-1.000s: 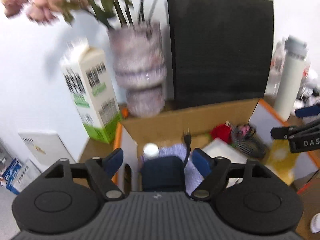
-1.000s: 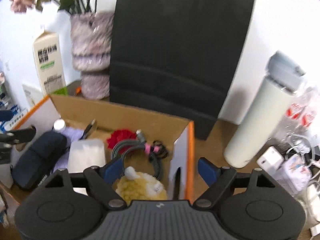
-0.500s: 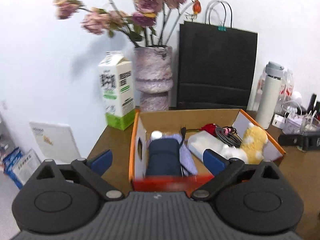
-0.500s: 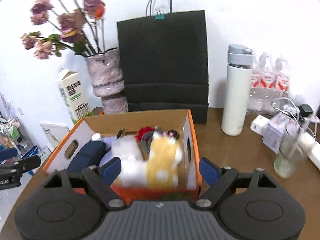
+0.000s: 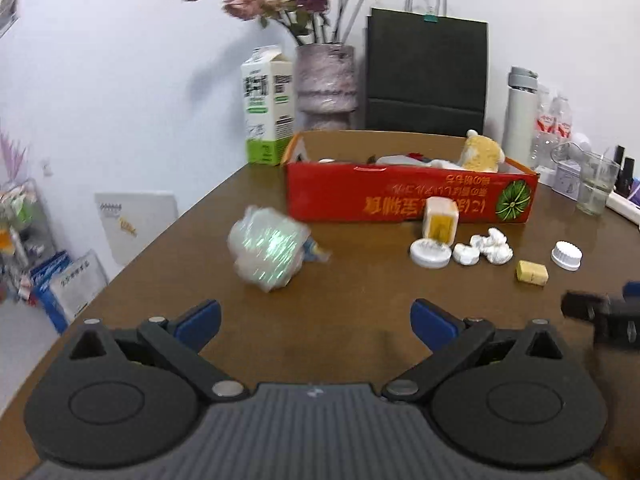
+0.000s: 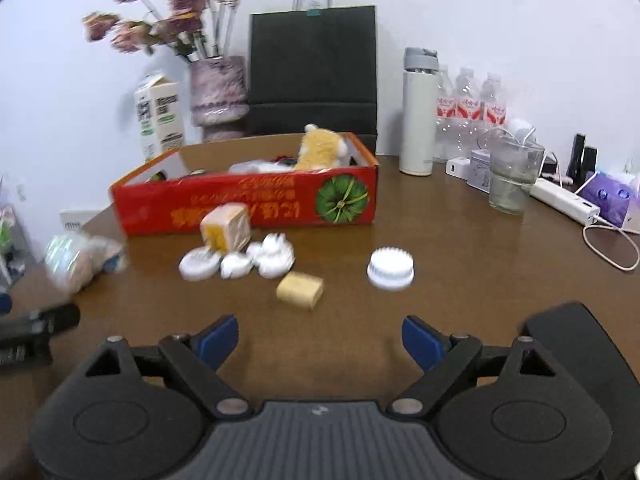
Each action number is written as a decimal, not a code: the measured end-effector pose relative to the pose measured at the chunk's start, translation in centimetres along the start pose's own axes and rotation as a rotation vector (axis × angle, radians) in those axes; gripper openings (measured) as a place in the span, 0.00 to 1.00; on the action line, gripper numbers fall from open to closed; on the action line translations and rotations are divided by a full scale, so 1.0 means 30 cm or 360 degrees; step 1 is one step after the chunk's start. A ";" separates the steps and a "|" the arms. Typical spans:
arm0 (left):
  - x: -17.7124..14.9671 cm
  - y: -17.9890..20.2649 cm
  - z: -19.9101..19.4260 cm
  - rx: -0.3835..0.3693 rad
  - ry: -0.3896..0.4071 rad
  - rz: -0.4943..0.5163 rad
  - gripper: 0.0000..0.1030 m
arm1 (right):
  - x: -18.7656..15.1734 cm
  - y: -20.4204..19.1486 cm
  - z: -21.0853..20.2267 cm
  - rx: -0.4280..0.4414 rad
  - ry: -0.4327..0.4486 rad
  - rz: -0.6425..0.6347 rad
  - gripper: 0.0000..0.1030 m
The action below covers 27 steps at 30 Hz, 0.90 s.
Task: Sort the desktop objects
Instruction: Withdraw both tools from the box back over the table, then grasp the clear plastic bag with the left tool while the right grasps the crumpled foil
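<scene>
A red cardboard box stands mid-table with a yellow plush toy and other items inside. Loose in front of it lie a crumpled plastic bag, a small yellow-white carton, white lids, a wad of tissue, a yellow block and a ridged white cap. My left gripper hovers near the bag, jaws opening, nothing between them. My right gripper is just short of the yellow block, wide and empty.
Along the wall stand a milk carton, a vase of flowers, a black paper bag, a white flask and water bottles. At the right are a glass, a power strip and a cable.
Both grippers have drawn back from over the box to the near part of the table and sunk lower. Their jaws stand wider. The dark case and the plush toy stay in the box.
</scene>
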<state>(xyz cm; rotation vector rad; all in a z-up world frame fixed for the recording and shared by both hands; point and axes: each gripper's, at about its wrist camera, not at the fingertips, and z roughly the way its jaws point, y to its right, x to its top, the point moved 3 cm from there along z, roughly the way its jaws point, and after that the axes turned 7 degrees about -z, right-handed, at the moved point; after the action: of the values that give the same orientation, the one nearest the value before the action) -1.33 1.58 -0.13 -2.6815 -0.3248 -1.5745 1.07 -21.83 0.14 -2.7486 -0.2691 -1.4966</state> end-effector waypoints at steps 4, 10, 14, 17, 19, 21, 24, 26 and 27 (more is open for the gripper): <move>-0.065 -0.027 -0.050 -0.0002 -0.0037 0.0052 1.00 | -0.061 -0.028 -0.046 -0.0003 -0.0043 -0.0062 0.86; -0.103 -0.036 -0.077 -0.0024 -0.0059 0.0039 1.00 | -0.106 -0.026 -0.102 0.0024 -0.0005 -0.0003 0.88; -0.105 -0.026 -0.080 -0.0041 -0.0046 0.0071 1.00 | -0.114 -0.037 -0.108 0.0007 -0.0009 -0.0026 0.88; -0.109 -0.018 -0.082 -0.0052 -0.0040 0.0099 1.00 | -0.114 -0.044 -0.104 -0.0014 -0.0019 -0.0046 0.88; -0.108 -0.018 -0.080 -0.0053 -0.0042 0.0101 1.00 | -0.112 -0.045 -0.096 -0.0017 -0.0031 -0.0051 0.88; -0.102 -0.029 -0.078 -0.0043 -0.0060 0.0066 1.00 | -0.108 -0.044 -0.090 -0.0012 -0.0053 -0.0060 0.88; -0.056 -0.067 -0.070 -0.0098 -0.0078 -0.0049 1.00 | -0.083 -0.041 -0.089 0.0082 -0.0054 -0.0051 0.88; 0.007 -0.097 -0.054 -0.0118 -0.0050 -0.0116 1.00 | -0.045 -0.041 -0.084 0.0141 -0.0027 -0.0059 0.87; 0.042 -0.108 -0.037 -0.0132 -0.0031 -0.0119 1.00 | -0.020 -0.040 -0.077 0.0157 -0.0001 -0.0064 0.86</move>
<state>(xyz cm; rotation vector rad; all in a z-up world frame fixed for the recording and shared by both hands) -2.30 4.82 1.21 -2.7791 -0.3722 -1.6176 -1.37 -20.93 0.80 -2.6831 -0.3893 -1.4495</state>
